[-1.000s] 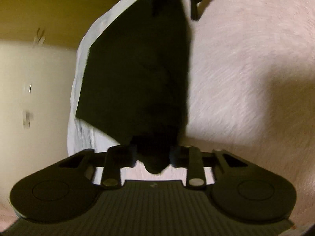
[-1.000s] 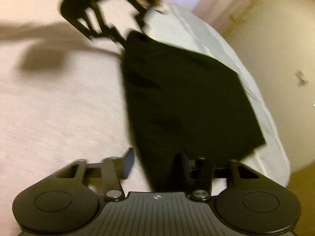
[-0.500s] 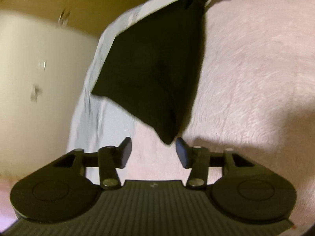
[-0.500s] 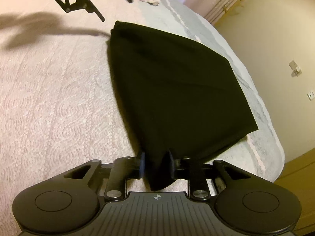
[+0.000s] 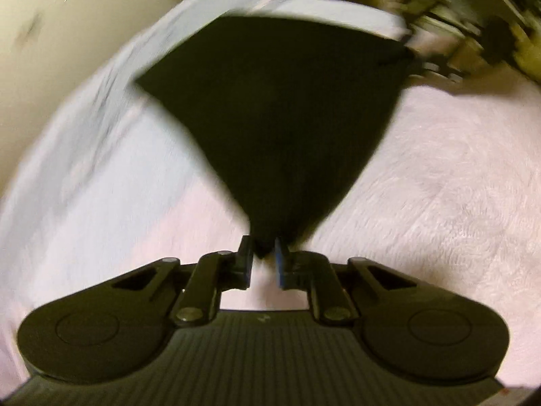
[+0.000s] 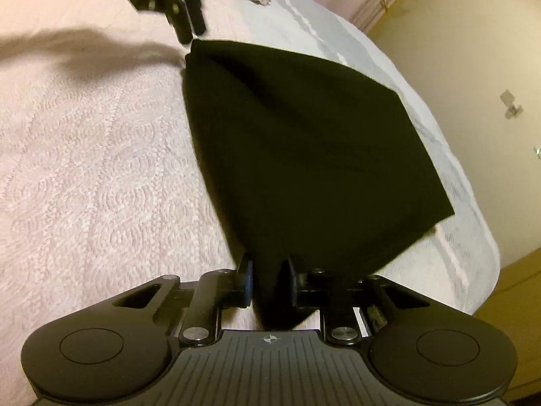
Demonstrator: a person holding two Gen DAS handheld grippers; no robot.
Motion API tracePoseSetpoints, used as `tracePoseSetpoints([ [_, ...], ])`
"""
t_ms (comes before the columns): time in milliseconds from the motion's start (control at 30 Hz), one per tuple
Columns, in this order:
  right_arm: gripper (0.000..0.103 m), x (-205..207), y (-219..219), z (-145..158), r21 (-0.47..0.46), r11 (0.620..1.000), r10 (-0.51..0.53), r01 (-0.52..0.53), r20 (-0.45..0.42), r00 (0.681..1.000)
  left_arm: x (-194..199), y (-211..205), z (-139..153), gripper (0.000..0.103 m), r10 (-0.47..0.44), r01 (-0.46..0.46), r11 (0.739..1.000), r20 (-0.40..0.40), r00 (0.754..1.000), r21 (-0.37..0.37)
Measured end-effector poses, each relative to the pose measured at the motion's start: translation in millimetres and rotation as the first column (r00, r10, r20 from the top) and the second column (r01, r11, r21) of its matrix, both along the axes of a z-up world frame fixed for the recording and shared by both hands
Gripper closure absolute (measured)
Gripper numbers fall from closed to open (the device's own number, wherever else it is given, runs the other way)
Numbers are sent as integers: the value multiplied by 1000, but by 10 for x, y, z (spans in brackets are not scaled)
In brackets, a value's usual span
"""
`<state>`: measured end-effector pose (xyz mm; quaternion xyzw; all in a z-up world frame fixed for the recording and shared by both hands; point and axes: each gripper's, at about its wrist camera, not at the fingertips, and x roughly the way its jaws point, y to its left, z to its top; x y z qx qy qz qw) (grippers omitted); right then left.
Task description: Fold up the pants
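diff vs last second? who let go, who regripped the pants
The left gripper had a corner of the black pants, let it go half a second ago, and is now closing on a corner again. The right gripper went from open around its corner to gripping it, and is closing further. The pants remain folded on the pink bedspread.

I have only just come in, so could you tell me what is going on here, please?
A person is folding black pants on a bed, with a gripper in each hand. The right gripper has one corner of the pants between its closing jaws. The left gripper is closing its jaws on the opposite corner. The cloth lies partly folded between them.
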<state>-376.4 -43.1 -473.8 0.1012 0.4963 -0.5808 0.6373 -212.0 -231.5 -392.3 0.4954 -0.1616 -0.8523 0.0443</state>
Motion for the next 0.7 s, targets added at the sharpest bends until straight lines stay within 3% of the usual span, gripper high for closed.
tracePoseSetpoints([
  [67,85,-13,-10,28,-2,1000,-4,4,7,1000,151,-230,140,92,173,-166,977,-40,984,138],
  [133,83,-3,-19,23,0,1000,-3,3,3,1000,118,-433,234,91,315,-286,912,-57,947,293],
  [167,82,3,-27,11,-4,1000,-3,3,0,1000,35,-468,240,85,365,-323,881,-64,929,345],
  [267,76,60,-10,-30,-15,1000,5,-5,-5,1000,-343,-546,206,65,416,-343,822,-69,907,454],
  [333,76,62,-12,-70,-17,1000,5,-5,-1,1000,-484,-504,112,66,430,-354,795,-45,902,492],
  [367,76,36,-19,-82,-17,1000,-4,5,15,1000,-569,-495,44,77,428,-357,795,-36,903,491],
  [400,80,12,-17,-88,-16,1000,-12,12,27,1000,-601,-495,39,97,413,-346,799,-31,910,492],
  [467,84,-32,0,-77,-20,1000,-15,16,42,999,-553,-531,56,100,411,-347,816,-41,911,462],
  [500,85,-44,3,-70,-21,1000,-15,16,51,999,-467,-595,54,100,429,-365,809,-40,902,461],
  [567,86,-48,5,-72,-21,1000,-16,17,54,998,-305,-790,65,99,476,-392,762,-37,878,516],
  [600,86,-49,-3,-73,-18,1000,-23,24,58,998,-273,-801,102,99,479,-394,756,-31,877,524],
  [700,86,-45,-2,-42,-8,999,-40,40,77,996,-323,-729,172,100,453,-377,784,-41,890,493],
])
